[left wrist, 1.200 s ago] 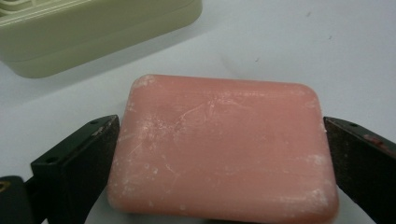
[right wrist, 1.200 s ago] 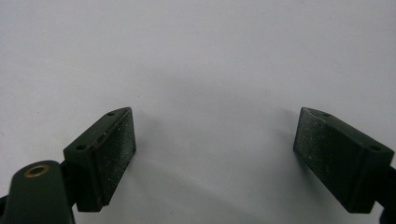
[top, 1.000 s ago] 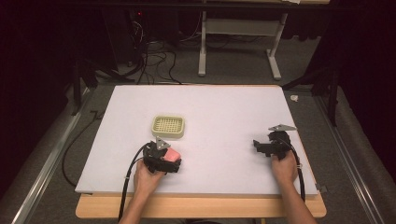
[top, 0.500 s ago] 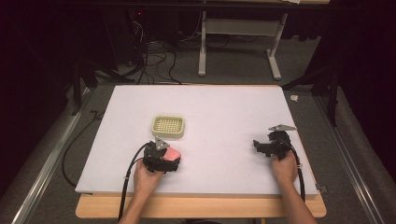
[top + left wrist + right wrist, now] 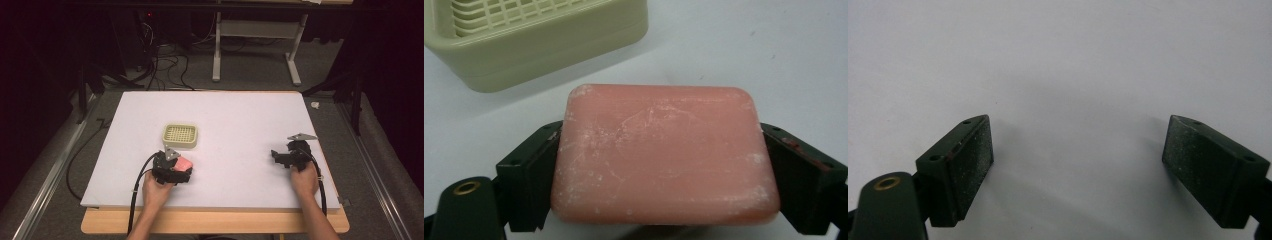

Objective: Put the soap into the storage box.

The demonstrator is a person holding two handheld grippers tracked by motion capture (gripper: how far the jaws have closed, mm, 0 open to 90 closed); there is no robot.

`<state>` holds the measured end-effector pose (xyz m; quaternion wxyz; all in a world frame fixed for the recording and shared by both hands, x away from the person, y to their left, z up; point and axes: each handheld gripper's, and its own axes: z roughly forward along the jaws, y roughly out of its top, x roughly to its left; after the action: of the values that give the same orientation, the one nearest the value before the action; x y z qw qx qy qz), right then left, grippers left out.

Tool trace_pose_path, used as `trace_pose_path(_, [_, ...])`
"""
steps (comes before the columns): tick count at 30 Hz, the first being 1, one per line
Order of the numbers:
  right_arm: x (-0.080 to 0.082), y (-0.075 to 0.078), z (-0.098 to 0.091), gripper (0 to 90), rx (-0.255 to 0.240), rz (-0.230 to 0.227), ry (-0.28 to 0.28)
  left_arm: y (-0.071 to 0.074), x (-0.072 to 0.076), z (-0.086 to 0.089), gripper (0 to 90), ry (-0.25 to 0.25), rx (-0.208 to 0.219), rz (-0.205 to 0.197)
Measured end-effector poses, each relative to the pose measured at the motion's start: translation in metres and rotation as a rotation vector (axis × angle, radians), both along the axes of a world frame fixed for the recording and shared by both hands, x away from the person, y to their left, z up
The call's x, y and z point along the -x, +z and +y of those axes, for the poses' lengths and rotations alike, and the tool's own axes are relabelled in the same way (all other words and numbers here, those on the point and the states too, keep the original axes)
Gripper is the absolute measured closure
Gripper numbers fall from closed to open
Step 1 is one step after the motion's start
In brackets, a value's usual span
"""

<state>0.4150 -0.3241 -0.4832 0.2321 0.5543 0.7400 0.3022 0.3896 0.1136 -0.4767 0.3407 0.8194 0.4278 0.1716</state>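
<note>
A pink bar of soap (image 5: pixel 664 155) lies on the white table between the jaws of my left gripper (image 5: pixel 664 167). Those jaws have just been closing and now press on both of its sides. In the high view the soap (image 5: pixel 184 163) shows at the tip of the left gripper (image 5: pixel 181 167), near the table's front left. A pale green soap dish (image 5: pixel 180 136) with a grid top stands just beyond it, and its corner (image 5: pixel 524 50) fills the upper left of the left gripper view. My right gripper (image 5: pixel 276 156) rests at the front right, its jaws (image 5: pixel 1078 165) wide apart over bare table.
The white board (image 5: pixel 240 115) covers most of the wooden table; its front edge lies just behind both hands. Beyond the table's far edge are a dark floor, cables and a grey stand (image 5: pixel 255 35).
The left gripper's jaws have drawn in onto the pink soap. Both hands have stayed where they were.
</note>
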Motion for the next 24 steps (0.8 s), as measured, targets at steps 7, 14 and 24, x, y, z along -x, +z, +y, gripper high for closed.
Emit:
trace_pose_path(7, [0.0, 0.0, 0.0, 13.4, 0.0, 0.0, 0.0, 0.004, 0.001, 0.003, 13.8, 0.011, 0.011, -0.006])
trace_pose_path(14, [0.0, 0.0, 0.0, 13.4, 0.0, 0.0, 0.0, 0.009, 0.001, 0.009, 13.8, 0.037, 0.041, -0.005])
trace_pose_path(24, [0.0, 0.0, 0.0, 13.4, 0.001, -0.002, 0.0, 0.022, -0.005, 0.017, 13.8, 0.067, 0.072, -0.013])
